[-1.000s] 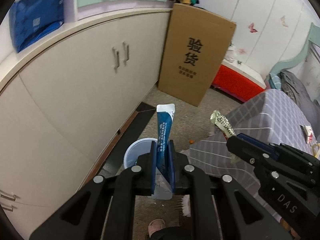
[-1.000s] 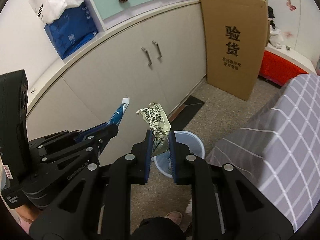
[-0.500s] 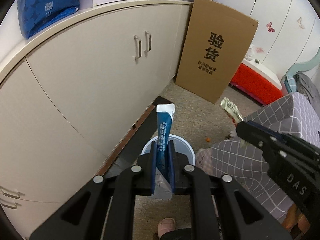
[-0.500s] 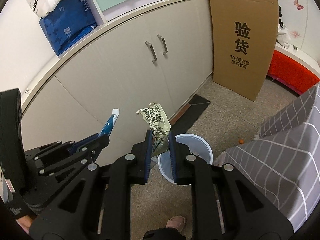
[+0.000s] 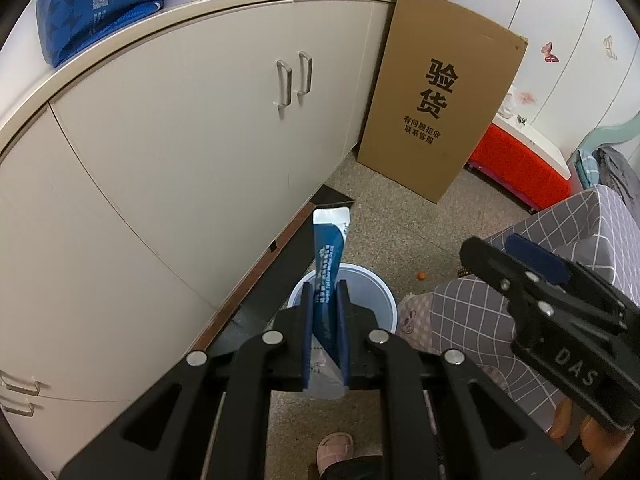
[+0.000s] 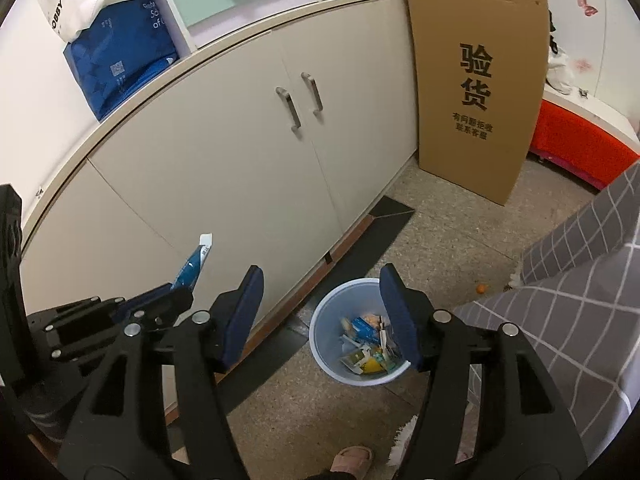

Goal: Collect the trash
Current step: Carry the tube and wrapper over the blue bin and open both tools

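Speckled floor [image 6: 448, 240] runs along a cream cabinet [image 6: 224, 168]; on it, close to the cabinet base, stands one pale blue bin [image 6: 332, 364] holding a heap of mixed wrappers [image 6: 366, 346]. My right gripper [image 6: 322, 314] hangs over the bin with jaws opening and nothing between the pads. My left gripper [image 5: 325, 330] is clamped on one blue sachet [image 5: 330, 256], which stands upright above the bin rim. In the left view my right gripper [image 5: 520, 268] shows at the right, above the checked cloth. I count two grippers, one bin, one sachet. Surroundings: a dark mat [image 6: 384, 224] along the cabinet foot, one cardboard box [image 6: 476, 80] leaning at the cabinet's far end, a grey checked cloth [image 6: 576, 308] just right of the bin, one small orange bit [image 6: 482, 288] on the floor, a red box [image 6: 576, 148] beyond, two cabinet handles [image 6: 302, 102], one blue bag [image 6: 120, 64] on top, and one slipper [image 6: 352, 458] at the lower edge. Nothing lies between either gripper and the bin mouth.
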`<state>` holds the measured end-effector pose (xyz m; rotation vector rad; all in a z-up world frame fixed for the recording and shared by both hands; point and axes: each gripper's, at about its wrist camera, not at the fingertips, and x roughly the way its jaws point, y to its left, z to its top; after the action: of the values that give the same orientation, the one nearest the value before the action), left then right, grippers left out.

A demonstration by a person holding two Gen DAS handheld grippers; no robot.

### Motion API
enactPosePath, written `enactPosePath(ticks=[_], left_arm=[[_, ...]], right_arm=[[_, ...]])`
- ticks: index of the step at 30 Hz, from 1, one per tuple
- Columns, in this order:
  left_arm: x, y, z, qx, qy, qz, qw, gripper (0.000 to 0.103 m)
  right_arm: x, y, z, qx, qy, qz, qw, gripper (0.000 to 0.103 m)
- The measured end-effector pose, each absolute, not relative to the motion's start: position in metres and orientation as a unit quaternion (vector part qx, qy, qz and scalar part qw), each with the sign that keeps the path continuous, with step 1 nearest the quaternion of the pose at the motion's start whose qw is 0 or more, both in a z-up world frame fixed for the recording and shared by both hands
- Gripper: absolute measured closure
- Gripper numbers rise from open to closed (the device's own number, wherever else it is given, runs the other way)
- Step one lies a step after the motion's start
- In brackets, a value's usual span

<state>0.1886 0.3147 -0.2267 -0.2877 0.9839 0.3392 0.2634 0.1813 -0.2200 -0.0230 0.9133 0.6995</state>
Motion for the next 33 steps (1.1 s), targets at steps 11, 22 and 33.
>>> enactPosePath(ticks=[11, 22, 33], left_arm=[[0.187, 0.303, -0.221, -0.13, 0.467, 0.152, 0.861, 0.092], [0.189, 0.295, -0.218, -0.123, 0.469, 0.144, 0.863, 0.092], [0.202, 0.282, -0.221, -0.113, 0.477, 0.13, 0.862, 0.092]], right_arm=[[0.253, 0.167, -0.207, 0.001, 0.423, 0.338, 0.84, 0.042], [0.248, 0.156, -0.199, 0.008, 0.419, 0.332, 0.845, 0.04], [0.243, 0.139, -0.19, 0.0, 0.396, 0.309, 0.865, 0.038]])
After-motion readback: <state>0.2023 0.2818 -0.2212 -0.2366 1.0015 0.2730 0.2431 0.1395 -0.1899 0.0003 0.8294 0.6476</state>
